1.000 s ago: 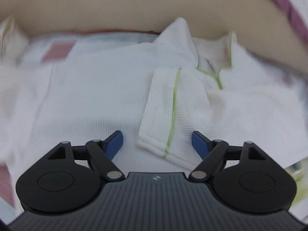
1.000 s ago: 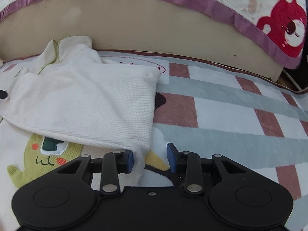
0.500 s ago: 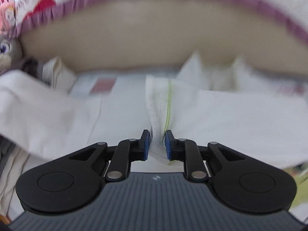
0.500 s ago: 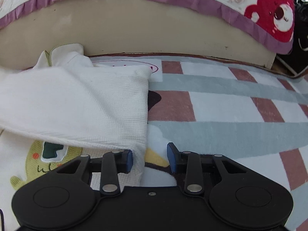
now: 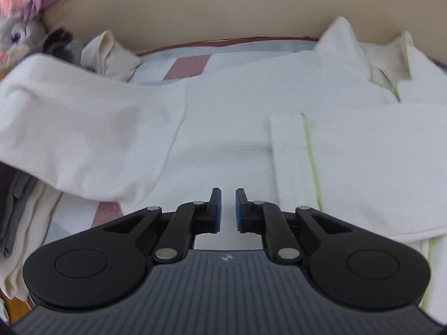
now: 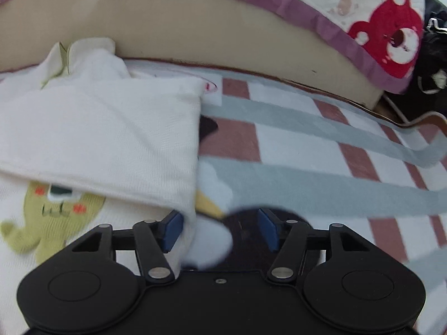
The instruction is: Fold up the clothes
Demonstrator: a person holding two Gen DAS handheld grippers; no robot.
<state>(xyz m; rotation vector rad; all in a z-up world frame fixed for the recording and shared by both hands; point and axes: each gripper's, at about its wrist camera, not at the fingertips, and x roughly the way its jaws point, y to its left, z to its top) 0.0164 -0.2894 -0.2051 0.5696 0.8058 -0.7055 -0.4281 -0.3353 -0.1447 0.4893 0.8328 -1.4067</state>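
Observation:
A white waffle-knit shirt (image 5: 237, 117) with lime-green trim lies on the bed, collar (image 5: 391, 64) at the far right. One sleeve is folded across its front, the cuff (image 5: 290, 153) lying flat just ahead and right of my left gripper (image 5: 228, 209). That gripper is shut to a thin slit with nothing in it. In the right wrist view the folded shirt (image 6: 111, 128) covers the left half, and its near corner rests against the left finger of my right gripper (image 6: 220, 230). The right gripper's jaws stand wide apart and hold nothing.
A checked sheet (image 6: 321, 150) in red, grey and white covers the bed. Under the shirt lies a cream cloth with a green cartoon figure (image 6: 47, 209). A beige headboard (image 6: 195, 28) and a purple-trimmed pillow (image 6: 391, 36) stand behind. A plush toy (image 5: 16, 30) and other clothes (image 5: 111, 53) sit far left.
My left gripper has let go of the sleeve cuff, which now lies flat on the shirt, and has drawn back. My right gripper's jaws have opened wider.

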